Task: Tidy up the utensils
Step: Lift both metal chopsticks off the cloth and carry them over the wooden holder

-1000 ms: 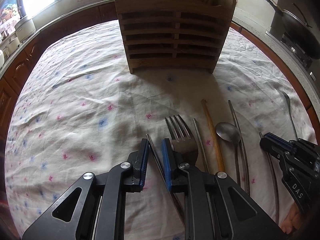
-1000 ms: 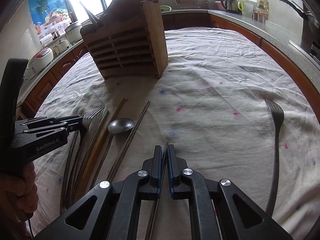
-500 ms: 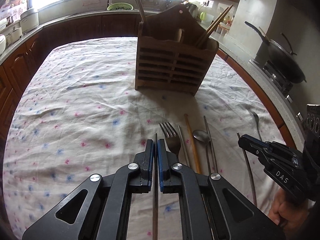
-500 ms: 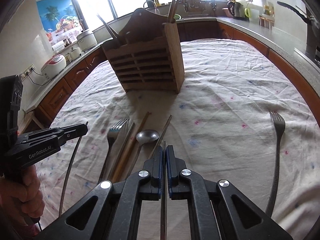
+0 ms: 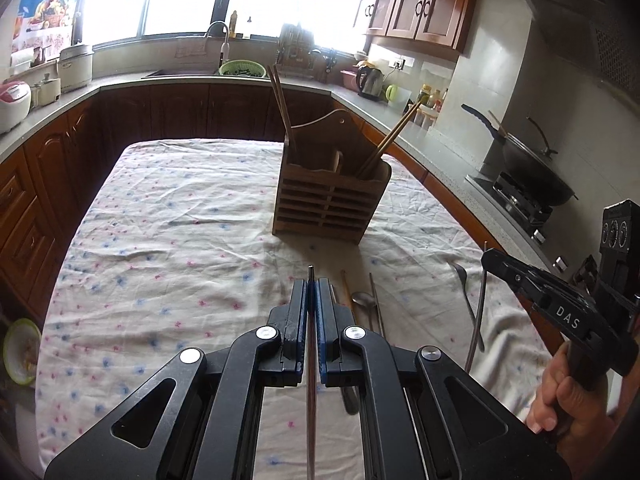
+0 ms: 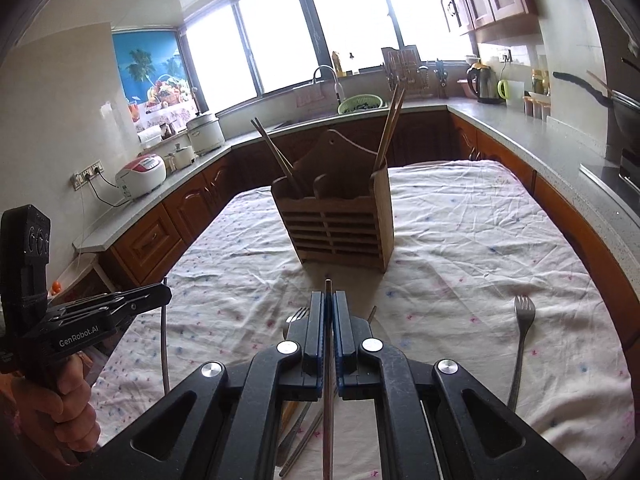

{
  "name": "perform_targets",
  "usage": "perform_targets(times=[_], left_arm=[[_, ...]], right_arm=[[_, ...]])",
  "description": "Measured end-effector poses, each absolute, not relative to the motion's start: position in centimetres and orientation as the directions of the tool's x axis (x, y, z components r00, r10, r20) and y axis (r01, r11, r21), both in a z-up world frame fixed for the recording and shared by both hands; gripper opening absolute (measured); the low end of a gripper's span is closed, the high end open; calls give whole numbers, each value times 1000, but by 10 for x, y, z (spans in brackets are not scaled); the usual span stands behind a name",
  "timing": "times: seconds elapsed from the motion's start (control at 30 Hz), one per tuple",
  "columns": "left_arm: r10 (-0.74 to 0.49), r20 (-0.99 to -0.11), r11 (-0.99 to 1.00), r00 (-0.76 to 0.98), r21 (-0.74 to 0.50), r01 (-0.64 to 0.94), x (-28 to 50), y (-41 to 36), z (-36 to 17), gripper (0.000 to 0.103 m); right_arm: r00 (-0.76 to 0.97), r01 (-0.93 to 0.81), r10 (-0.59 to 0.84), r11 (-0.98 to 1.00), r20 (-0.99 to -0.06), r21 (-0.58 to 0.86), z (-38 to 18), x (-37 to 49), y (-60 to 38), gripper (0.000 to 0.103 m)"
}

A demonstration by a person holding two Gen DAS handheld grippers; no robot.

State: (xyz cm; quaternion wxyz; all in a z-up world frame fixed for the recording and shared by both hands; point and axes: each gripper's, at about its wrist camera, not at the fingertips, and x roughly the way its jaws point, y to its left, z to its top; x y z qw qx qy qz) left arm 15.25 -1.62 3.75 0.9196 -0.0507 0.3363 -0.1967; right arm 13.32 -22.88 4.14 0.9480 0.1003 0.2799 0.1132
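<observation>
Both grippers have come up off the cloth, each carrying one metal chopstick. The left gripper (image 5: 311, 292), whose jaws stood apart a second ago, has clamped its chopstick (image 5: 311, 364). The right gripper (image 6: 328, 304) has raised its own chopstick (image 6: 328, 384), and the wooden holder (image 6: 340, 220) now sits farther off.

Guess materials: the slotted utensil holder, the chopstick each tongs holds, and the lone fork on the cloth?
Holder: wood or bamboo, by its brown grain and matte slats. Chopstick in the left tongs and chopstick in the right tongs: apparently metal, thin, grey, with a dull sheen. Fork: likely stainless steel, grey with a brushed look. The cloth is wrinkled printed fabric.
</observation>
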Motion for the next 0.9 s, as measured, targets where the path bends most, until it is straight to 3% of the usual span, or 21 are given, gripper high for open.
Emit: perform_targets(times=[0.3,0.9], left_arm=[[-391,-531,920,752,-237,311,128,5,61,3],[-377,-481,924,792,-253,287,124,17,76,3]], right_arm=[[861,-163,255,958,-439,236,66,112,-231,4],[880,-176,256,958,-400,226,80,105,-229,4]])
